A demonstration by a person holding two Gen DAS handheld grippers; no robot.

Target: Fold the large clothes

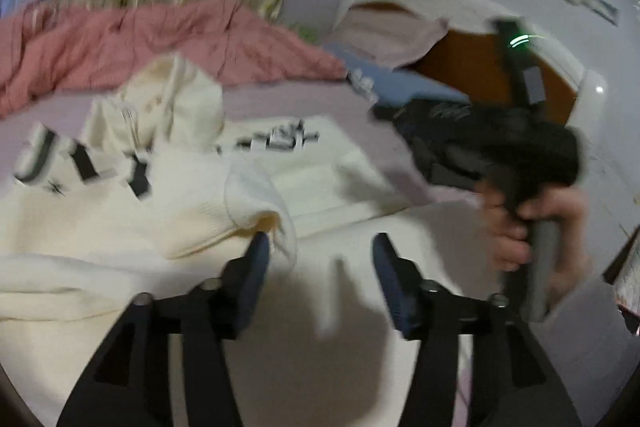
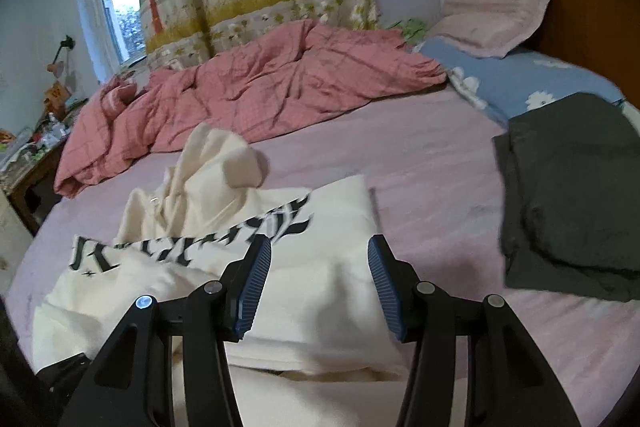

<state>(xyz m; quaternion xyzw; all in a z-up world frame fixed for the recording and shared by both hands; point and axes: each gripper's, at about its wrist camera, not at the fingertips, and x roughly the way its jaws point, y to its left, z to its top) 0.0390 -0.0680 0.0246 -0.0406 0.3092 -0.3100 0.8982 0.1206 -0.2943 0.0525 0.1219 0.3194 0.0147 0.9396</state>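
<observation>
A large cream hoodie (image 2: 344,211) with black lettering (image 2: 120,251) lies partly folded on the lilac bed sheet (image 2: 432,195), its hood (image 2: 208,163) bunched up at the far side. My left gripper (image 1: 320,251) is open just above the cloth (image 1: 120,219). A ribbed sleeve cuff (image 1: 260,199) droops right beside the tip of its left finger, and no pad presses on it. My right gripper (image 2: 320,263) hovers open over the hoodie's near part, nothing between its blue pads. In the blurred left wrist view a person's hand (image 1: 516,231) holds the right gripper's handle.
A rumpled pink quilt (image 2: 260,87) lies across the far side of the bed. A folded dark grey garment (image 2: 572,187) sits to the right, near a blue flowered pillow (image 2: 520,75), a pink pillow (image 2: 492,15) and the wooden headboard (image 2: 592,19). A cluttered bedside table (image 2: 36,155) stands left.
</observation>
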